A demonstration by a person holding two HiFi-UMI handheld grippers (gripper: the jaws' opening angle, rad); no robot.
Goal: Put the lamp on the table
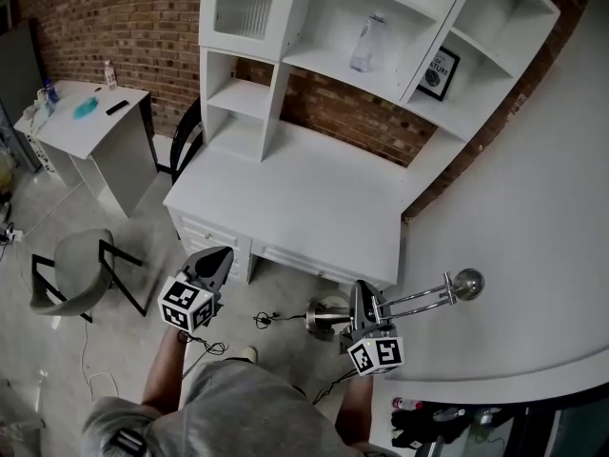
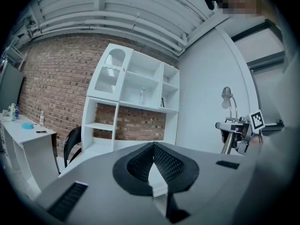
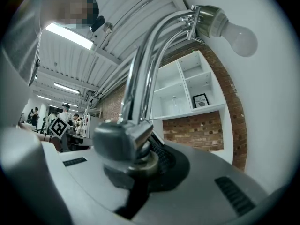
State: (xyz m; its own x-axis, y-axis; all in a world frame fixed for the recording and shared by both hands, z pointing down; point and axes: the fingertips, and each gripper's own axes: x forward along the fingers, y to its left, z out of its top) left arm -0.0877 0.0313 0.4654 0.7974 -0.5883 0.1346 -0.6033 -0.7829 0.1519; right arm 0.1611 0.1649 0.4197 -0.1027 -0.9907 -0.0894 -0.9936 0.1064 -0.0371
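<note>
Though off the table (image 1: 304, 198), lamp (image 1: 411, 300) between right gripper (image 1: 364, 303) jaws

The lamp (image 1: 419, 300) in the right gripper (image 1: 363, 303) is polished chrome silver, and its bulb (image 3: 239, 39) is milky white. Both grippers are grey with black pads (image 2: 171, 165) (a fine mesh-like texture), and each bears a cube (image 1: 186, 305) of black-and-white square markers. Ahead of the left gripper (image 1: 219, 260) stands a plain white desk (image 1: 304, 198) with white shelves (image 1: 333, 27), backed by a red-brown brick wall (image 1: 143, 17). To its left is a grey chair (image 1: 76, 269) on black legs.
</note>
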